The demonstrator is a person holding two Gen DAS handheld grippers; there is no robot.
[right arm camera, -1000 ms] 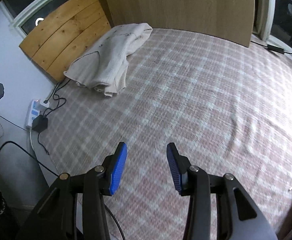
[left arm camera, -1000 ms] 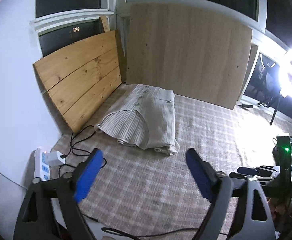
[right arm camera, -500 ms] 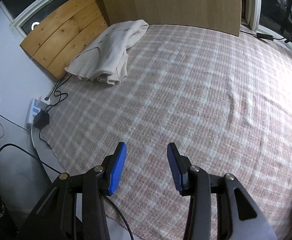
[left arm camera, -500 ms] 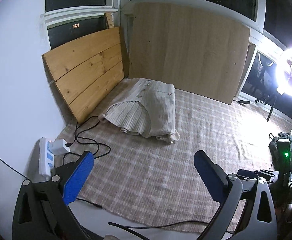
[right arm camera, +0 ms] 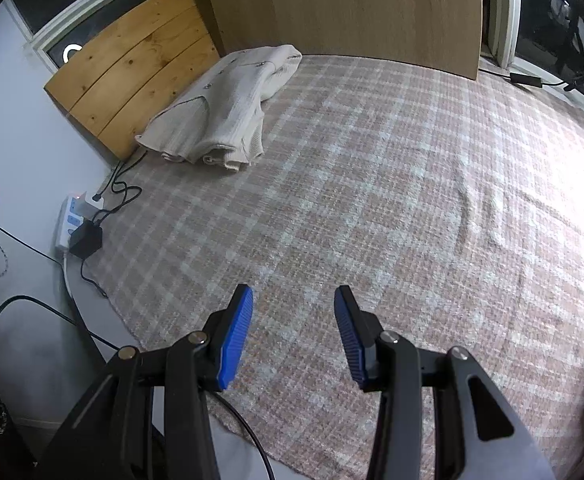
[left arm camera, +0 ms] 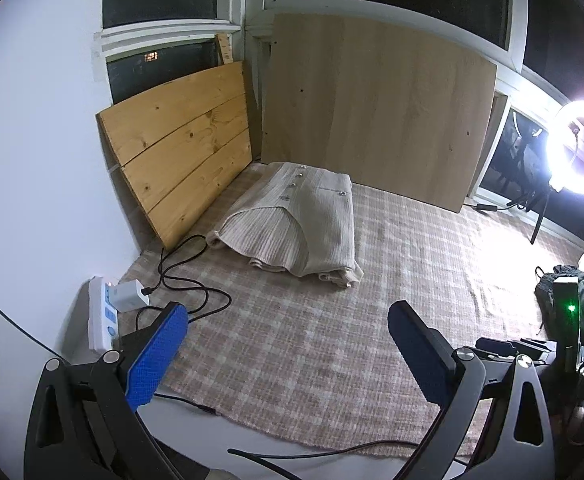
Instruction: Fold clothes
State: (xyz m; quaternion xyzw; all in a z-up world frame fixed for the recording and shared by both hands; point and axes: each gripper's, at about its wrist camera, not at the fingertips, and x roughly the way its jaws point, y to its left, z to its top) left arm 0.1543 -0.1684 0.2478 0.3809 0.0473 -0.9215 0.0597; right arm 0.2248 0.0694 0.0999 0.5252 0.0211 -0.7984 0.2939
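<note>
A folded beige ribbed cardigan point(left arm camera: 295, 220) with buttons lies on the checked cloth point(left arm camera: 311, 340) at the far left corner, close to the wooden boards. It also shows in the right wrist view point(right arm camera: 224, 108). My left gripper point(left arm camera: 288, 344) is open and empty, held above the near edge of the cloth, well short of the cardigan. My right gripper point(right arm camera: 292, 332) is open and empty above the near part of the cloth point(right arm camera: 391, 208), far from the cardigan.
Pine planks point(left arm camera: 184, 152) and a large plywood board point(left arm camera: 375, 112) lean at the back. A white power strip point(left arm camera: 102, 312) with chargers and black cables lies at the left edge. A bright ring light point(left arm camera: 579, 148) stands at the right, with dark gear point(left arm camera: 567, 300) below it.
Both grippers have pulled back and risen from the cloth, so the cardigan looks farther away and the near cloth edge shows. Both stay open and empty.
</note>
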